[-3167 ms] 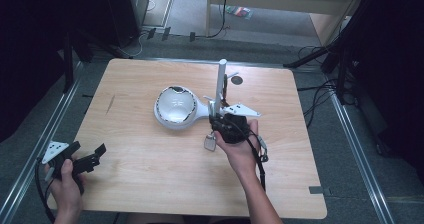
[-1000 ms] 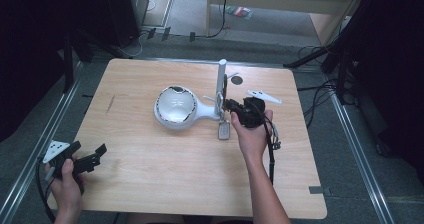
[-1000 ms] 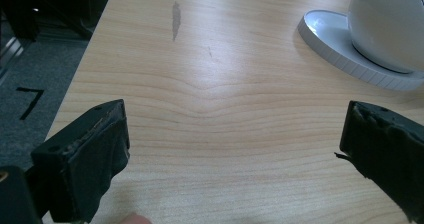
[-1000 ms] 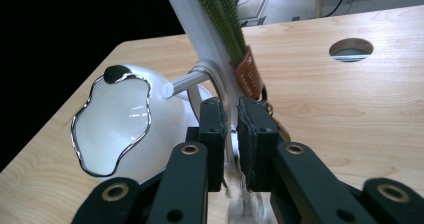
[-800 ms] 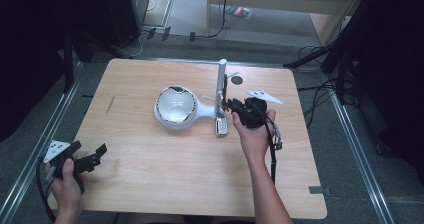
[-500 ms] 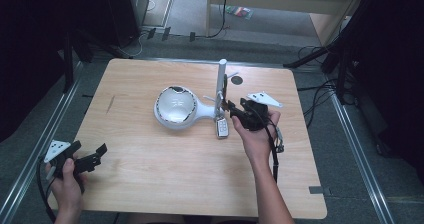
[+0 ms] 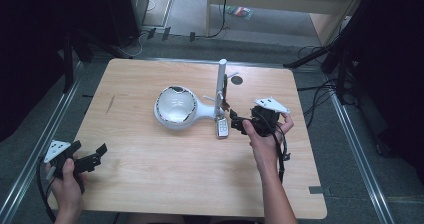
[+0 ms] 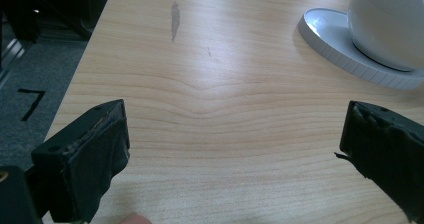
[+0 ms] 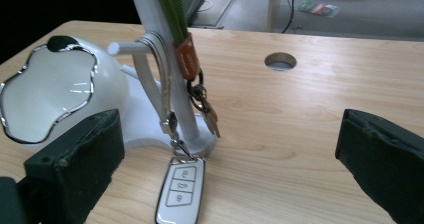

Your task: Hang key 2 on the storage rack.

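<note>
Now right claw just spread wide beside the car key, nothing pinched, left claw spread, low over table.

The right gripper, formerly closed on the car key fob beside the white stand, has just been opening its jaws, which now stand wide and clear of the fob. The fob, earlier held above the table in front of the stand, now lies flat at the stand's base, hanging by its strap from the stand's peg. The right gripper has drawn back a little from the stand.
</note>
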Demonstrator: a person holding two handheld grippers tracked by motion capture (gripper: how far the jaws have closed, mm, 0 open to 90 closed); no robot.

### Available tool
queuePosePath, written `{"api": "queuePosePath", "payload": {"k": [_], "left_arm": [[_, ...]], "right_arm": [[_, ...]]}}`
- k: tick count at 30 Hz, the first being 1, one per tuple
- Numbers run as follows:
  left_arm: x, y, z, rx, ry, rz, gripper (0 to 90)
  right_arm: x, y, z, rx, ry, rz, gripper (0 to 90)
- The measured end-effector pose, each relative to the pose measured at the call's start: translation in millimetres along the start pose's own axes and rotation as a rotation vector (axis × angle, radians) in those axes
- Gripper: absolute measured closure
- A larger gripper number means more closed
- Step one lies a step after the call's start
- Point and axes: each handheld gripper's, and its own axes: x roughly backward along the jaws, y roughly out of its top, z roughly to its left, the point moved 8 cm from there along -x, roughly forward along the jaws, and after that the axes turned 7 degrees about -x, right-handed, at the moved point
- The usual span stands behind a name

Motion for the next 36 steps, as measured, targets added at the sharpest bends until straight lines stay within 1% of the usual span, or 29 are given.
{"api": "queuePosePath", "payload": {"k": [1,4,8,13,20,26,32,33,36], "left_arm": [[-0.1,0.0,0.0,0.0,0.0,0.0,0.0],[-0.2,0.0,-0.3,0.001,0.001,0.0,0.0],[-0.5,0.0,-0.4,-0.002,0.001,0.002,0.0],[-0.4,0.0,-0.5,-0.003,0.002,0.002,0.0],[-0.5,0.1,-0.5,-0.002,0.003,0.001,0.0],[-0.4,0.0,-1.2,-0.003,0.005,0.003,0.0],[-0.5,0.0,-0.8,0.001,0.003,0.001,0.0],[-0.5,0.0,-0.8,0.001,0.003,0.002,0.0],[-0.4,-0.1,-1.1,-0.003,0.002,0.004,0.0]], "right_arm": [[1.4,-1.2,-2.0,0.001,-0.008,0.0,0.0],[5.8,-4.6,-6.8,0.006,-0.008,-0.006,0.0],[10.6,-11.3,-15.5,0.019,-0.032,0.002,0.0],[16.8,-17.7,-25.7,0.021,-0.043,0.001,0.0],[24.2,-26.7,-38.2,0.008,-0.062,-0.004,0.0],[29.6,-39.7,-49.2,0.001,-0.075,0.003,0.0],[37.4,-52.1,-65.6,-0.004,-0.102,0.01,0.0],[39.2,-53.6,-67.7,-0.011,-0.105,0.011,0.0],[44.8,-56.3,-74.3,-0.014,-0.119,0.005,0.0]]}}
